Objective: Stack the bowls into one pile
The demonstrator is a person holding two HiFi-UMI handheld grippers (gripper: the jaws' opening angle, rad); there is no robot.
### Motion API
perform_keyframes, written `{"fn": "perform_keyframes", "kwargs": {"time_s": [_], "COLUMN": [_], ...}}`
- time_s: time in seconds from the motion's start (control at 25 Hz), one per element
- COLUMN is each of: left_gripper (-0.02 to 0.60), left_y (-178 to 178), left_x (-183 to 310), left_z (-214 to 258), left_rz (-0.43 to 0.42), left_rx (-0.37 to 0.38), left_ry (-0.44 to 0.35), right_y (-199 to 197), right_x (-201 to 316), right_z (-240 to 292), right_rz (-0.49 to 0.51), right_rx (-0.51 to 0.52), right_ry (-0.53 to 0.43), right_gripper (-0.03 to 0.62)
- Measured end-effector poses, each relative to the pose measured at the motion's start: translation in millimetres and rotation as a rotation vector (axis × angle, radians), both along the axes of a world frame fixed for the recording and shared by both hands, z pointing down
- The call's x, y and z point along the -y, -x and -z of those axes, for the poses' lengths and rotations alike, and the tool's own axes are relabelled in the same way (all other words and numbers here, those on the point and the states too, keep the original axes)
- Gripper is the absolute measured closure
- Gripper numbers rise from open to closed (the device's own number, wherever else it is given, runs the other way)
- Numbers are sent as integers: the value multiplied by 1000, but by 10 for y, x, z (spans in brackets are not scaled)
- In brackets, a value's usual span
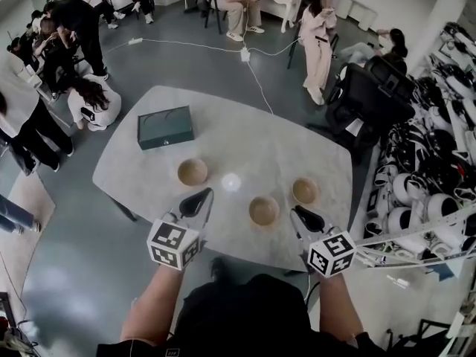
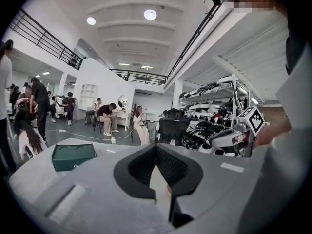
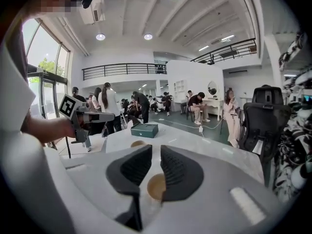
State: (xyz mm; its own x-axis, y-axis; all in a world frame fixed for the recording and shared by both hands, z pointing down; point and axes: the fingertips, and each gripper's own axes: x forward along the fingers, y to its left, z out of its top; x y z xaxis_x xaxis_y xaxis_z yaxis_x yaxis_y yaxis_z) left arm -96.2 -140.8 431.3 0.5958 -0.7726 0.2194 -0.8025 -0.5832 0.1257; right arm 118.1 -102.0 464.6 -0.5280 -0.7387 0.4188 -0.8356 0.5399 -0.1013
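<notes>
Three tan bowls stand apart on the white marble table (image 1: 245, 140): a left bowl (image 1: 193, 172), a middle bowl (image 1: 264, 210) and a right bowl (image 1: 305, 191). My left gripper (image 1: 208, 193) hovers over the table's near edge, below the left bowl, with its jaws shut and nothing between them (image 2: 156, 146). My right gripper (image 1: 297, 210) sits just right of the middle bowl and below the right bowl. Its jaws (image 3: 155, 150) stand slightly apart and empty. In the right gripper view a bowl (image 3: 155, 186) shows on the table past the jaws, and another bowl (image 3: 138, 143) lies farther off.
A dark green box (image 1: 165, 127) lies at the table's far left. A black office chair (image 1: 364, 95) stands off the far right corner, beside racks of white gear (image 1: 424, 192). Several people stand or sit around the room.
</notes>
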Motion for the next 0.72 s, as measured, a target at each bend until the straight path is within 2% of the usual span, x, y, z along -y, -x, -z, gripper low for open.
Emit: {"fn": "perform_keyframes", "kwargs": {"time_s": [0.16,0.4,0.72], "left_gripper": [577,577,577], "left_y": [-60,-368,-756], "left_x": [230,457,659], "left_z": [-86,-296,-504], "left_rz": [-39,-76,-48], "left_rx": [1,4,17], "left_ry": [22,66,110], "right_y": [-45,-320,-793], "right_x": [183,389,659], "right_z": [-183,-527,-1052], "right_rz": [-21,5,66], "right_rx": [-46,-131,-231], "right_ry": [45,113,213], "right_gripper": [501,444,382]}}
